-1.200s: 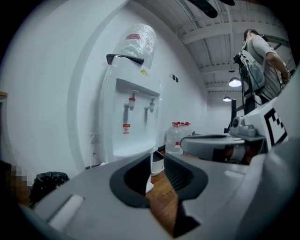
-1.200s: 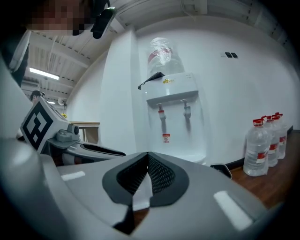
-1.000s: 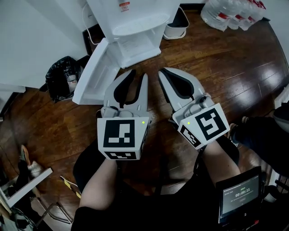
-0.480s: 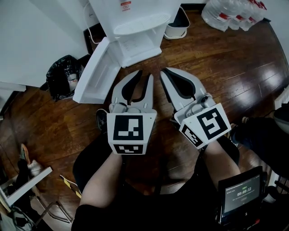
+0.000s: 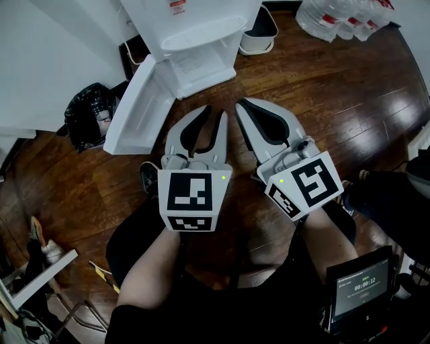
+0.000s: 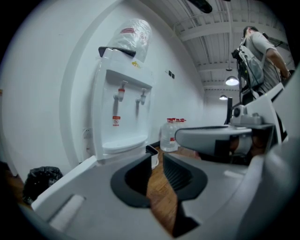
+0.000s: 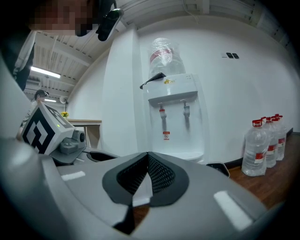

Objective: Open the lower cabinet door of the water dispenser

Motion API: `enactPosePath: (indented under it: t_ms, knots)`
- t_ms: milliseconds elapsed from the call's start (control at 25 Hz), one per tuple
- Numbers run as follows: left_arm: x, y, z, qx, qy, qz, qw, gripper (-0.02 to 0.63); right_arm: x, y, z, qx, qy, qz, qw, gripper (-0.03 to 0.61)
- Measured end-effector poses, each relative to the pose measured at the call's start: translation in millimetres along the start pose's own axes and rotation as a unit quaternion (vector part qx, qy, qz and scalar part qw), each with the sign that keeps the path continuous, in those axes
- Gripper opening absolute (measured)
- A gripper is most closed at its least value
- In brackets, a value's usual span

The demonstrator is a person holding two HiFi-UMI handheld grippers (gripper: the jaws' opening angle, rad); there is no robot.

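The white water dispenser (image 5: pixel 195 30) stands at the top of the head view, also seen in the left gripper view (image 6: pixel 123 112) and the right gripper view (image 7: pixel 176 122). Its lower cabinet door (image 5: pixel 134 111) is swung wide open to the left, and the shelf inside shows. My left gripper (image 5: pixel 211 111) hovers over the floor in front of the cabinet, open a little with nothing between its jaws (image 6: pixel 157 154). My right gripper (image 5: pixel 240 105) is close beside it on the right, shut and empty (image 7: pixel 148 155). Neither touches the dispenser or the door.
A black rubbish bag (image 5: pixel 91 114) lies left of the door. A small white bin (image 5: pixel 259 33) and several water bottles (image 5: pixel 336 20) stand right of the dispenser. A timer screen (image 5: pixel 356 292) is at the bottom right. Another person (image 6: pixel 262 47) stands behind.
My left gripper has shifted right, closer to the right gripper, and a little lower in the picture. The right gripper and the door have not moved.
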State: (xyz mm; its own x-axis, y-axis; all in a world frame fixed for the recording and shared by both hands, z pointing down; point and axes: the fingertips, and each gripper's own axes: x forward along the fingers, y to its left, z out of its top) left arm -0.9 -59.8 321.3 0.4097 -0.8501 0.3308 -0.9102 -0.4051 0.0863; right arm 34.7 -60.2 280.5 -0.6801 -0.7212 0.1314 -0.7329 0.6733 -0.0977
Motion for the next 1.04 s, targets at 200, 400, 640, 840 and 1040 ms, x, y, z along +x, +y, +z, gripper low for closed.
enactPosePath:
  t_ms: [200,400,640,840,1040]
  knots:
    - [1.2,-1.2,-1.7,0.002,0.002,-0.001,1.0,0.1,-0.5,0.0,-0.4,-0.002,0.001,0.0,1.0,0.005]
    - [0.9,-0.8,-1.6,0.001,0.002,0.0,1.0,0.097,-0.8,-0.1,-0.7,-0.001,0.002,0.0,1.0,0.005]
    - [0.9,-0.6,-1.8,0.001,0.002,0.0,1.0,0.097,-0.9,-1.0,-1.3,0.0,0.003,-0.001,1.0,0.005]
    - [-0.1,-0.2,-2.4,0.0,0.003,-0.001,1.0,0.097,-0.4,0.0,-2.1,0.002,0.004,-0.001,1.0,0.005]
    - [1.0,-0.3,-1.7,0.001,0.003,0.0,1.0,0.095,-0.4,-1.0,-1.5,0.002,0.004,-0.001,1.0,0.005]
